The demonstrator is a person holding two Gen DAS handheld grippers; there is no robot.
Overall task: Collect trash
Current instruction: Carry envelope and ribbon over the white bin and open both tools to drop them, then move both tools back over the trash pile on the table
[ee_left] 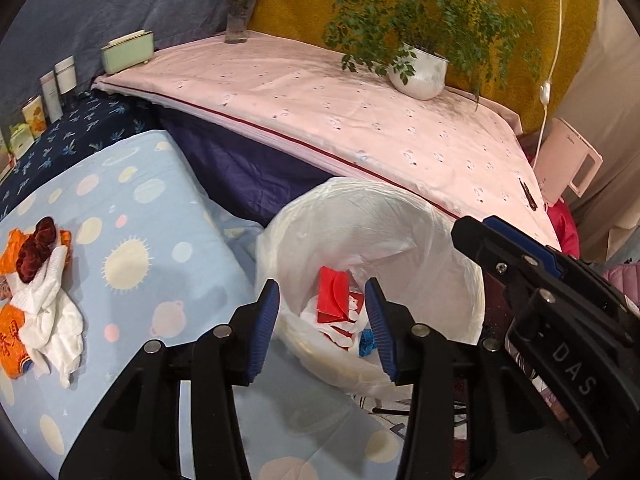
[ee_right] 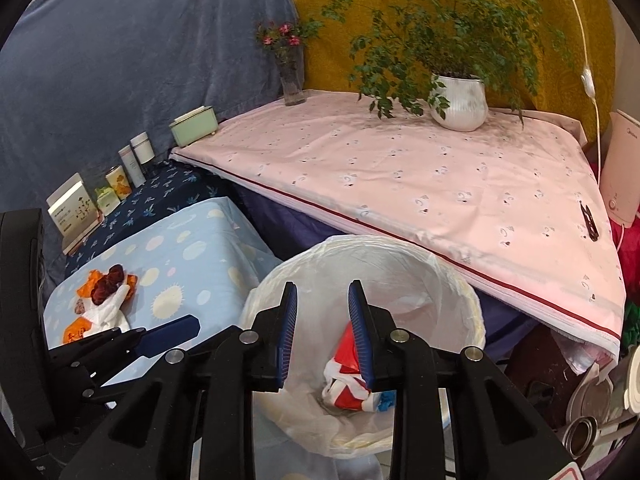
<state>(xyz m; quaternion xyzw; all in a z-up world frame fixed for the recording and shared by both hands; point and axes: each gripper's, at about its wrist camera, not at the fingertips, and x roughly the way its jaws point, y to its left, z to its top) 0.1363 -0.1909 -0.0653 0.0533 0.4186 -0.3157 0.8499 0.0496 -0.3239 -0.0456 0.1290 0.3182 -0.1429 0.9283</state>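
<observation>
White plastic liner (ee_left: 420, 240) drapes one trash bin beside the pale blue spotted cloth (ee_left: 132, 208); left wrist view: left gripper (ee_left: 322, 328) held over the bin mouth, tongs wide apart and empty; red packet (ee_left: 334, 294), white scraps and one blue scrap (ee_left: 366, 342) lie inside; one heap of orange wrappers and white tissue (ee_left: 40, 304) sits on the cloth, well apart from the bin; right gripper (ee_left: 520, 252) enters from the right.
Right wrist view: right gripper (ee_right: 322, 334) over the same bin, tongs wide, empty; only here, one white box (ee_right: 72, 206) and metal tins (ee_right: 584, 432); one fern pot (ee_right: 460, 100), one flower vase (ee_right: 292, 80).
</observation>
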